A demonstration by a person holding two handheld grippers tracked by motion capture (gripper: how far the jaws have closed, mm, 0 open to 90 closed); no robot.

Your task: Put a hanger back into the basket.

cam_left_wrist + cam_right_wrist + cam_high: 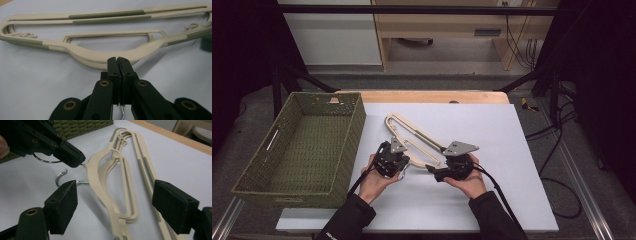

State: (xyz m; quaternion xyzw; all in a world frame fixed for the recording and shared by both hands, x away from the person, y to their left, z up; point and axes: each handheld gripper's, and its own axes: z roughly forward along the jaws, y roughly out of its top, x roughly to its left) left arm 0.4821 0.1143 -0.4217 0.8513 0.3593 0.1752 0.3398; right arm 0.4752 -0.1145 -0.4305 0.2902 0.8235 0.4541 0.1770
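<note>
Nearest you, your left gripper sits just off the near edge of the cream hangers, which lie stacked on the pale grey mat. Its claw is pressed together on the metal hook of the upper hanger; in the left gripper view the two black pads meet right at the hanger's neck, with a sliver of wire showing below them. That upper hanger is tilted, its neck raised slightly off the one beneath.

Your right gripper is also at the near side of the hangers, to the right of the left one and close to it. Its claw is spread, one pad on either side of the hangers' body without touching it. The hook of the lower hanger lies on the mat just beside the right gripper's left-hand pad in the right gripper view, clear of the left gripper's jaws.

Beyond the grippers, the hangers stretch away across the mat, their shoulders carrying olive ribbed strips, with the far end pointing toward the back of the table.

Left of the hangers, just beside the mat's edge, stands the green woven basket.
</note>
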